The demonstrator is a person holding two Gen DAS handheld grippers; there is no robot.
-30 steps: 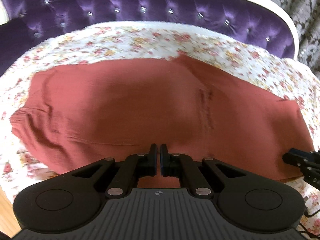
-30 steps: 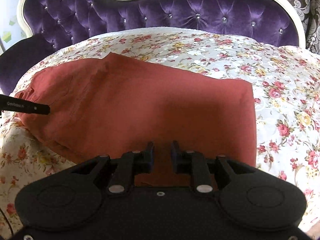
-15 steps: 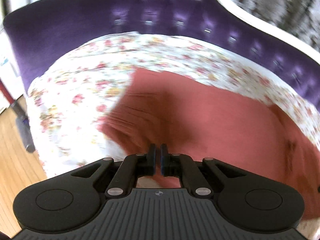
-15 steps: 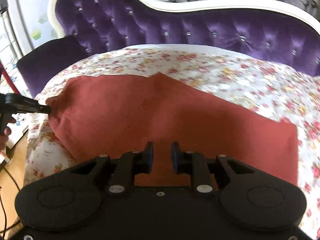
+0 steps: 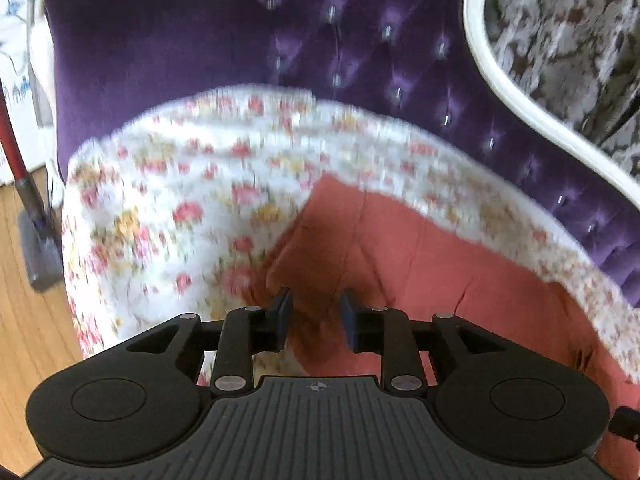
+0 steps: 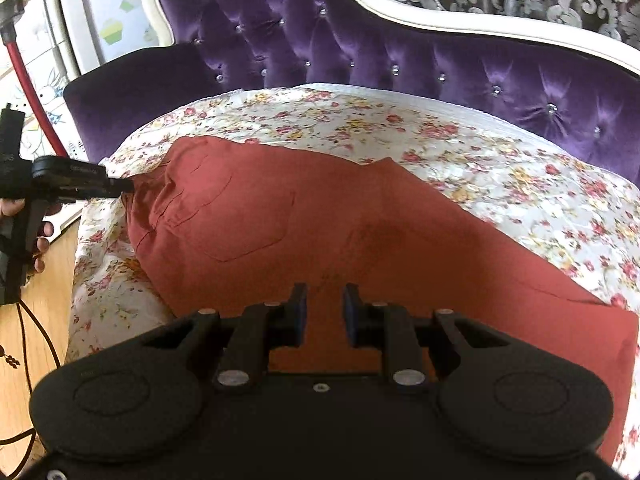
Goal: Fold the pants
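Note:
Rust-red pants [image 6: 320, 236] lie folded lengthwise on the floral bedspread [image 6: 500, 168], waistband end at the left, a back pocket facing up. In the left wrist view the pants [image 5: 420, 256] fill the lower right. My left gripper [image 5: 315, 314] is open, its fingers straddling the waistband corner of the pants. It also shows in the right wrist view [image 6: 120, 186] at the left end of the pants. My right gripper [image 6: 325, 308] is open and empty, hovering over the middle of the pants near their front edge.
A purple tufted headboard [image 6: 400, 52] with a white frame stands behind the bed. Wooden floor [image 5: 24, 320] lies to the left, with a red-handled vacuum [image 5: 24, 184] standing there. A black cable [image 6: 36, 344] trails on the floor.
My left gripper swung left to the waistband end and opened from shut. My right gripper turned left over the pants and stayed open.

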